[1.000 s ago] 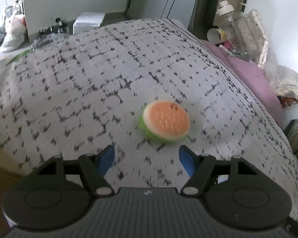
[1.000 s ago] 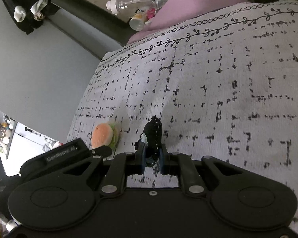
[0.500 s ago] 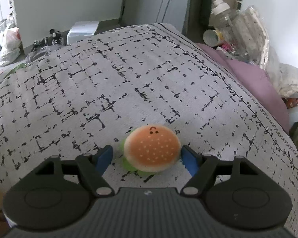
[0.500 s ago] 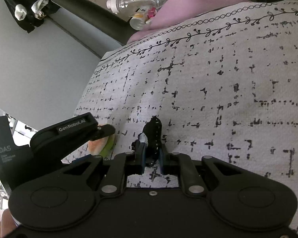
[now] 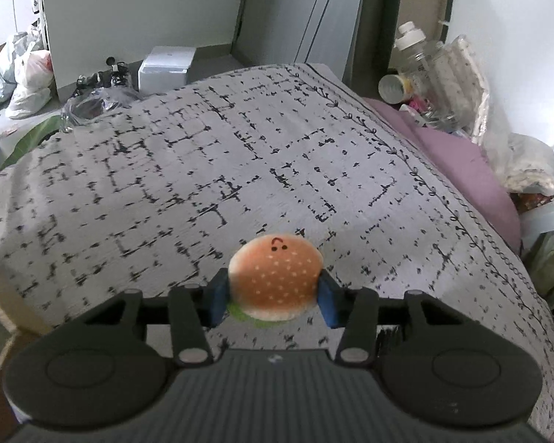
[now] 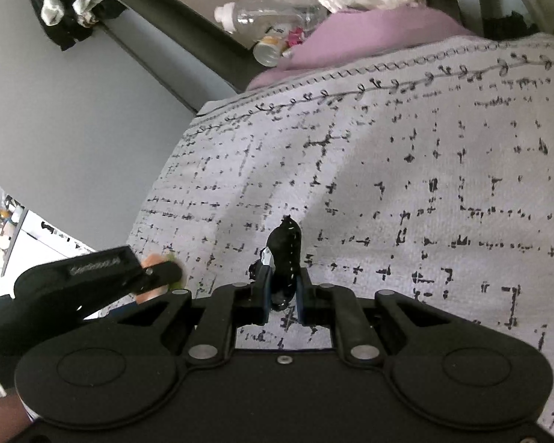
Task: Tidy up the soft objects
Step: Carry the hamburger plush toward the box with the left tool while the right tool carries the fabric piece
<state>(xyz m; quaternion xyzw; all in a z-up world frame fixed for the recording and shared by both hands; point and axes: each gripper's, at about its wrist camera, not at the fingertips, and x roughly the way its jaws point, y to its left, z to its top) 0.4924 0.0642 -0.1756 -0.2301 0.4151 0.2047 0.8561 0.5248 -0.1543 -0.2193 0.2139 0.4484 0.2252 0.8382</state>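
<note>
Burger plush [image 5: 275,277] sits between my left gripper [image 5: 275,301] pads: jaws have just been closing and now pinch its bun on both sides, about a third open. It looks lifted just clear of the patterned bedspread [image 5: 210,170], though contact underneath is hard to tell. My right gripper [image 6: 282,297] is clamped fully on a small black stitched soft toy [image 6: 286,254], which sticks up past the fingertips over the same bedspread. Left gripper shows at the right view's lower left.
</note>
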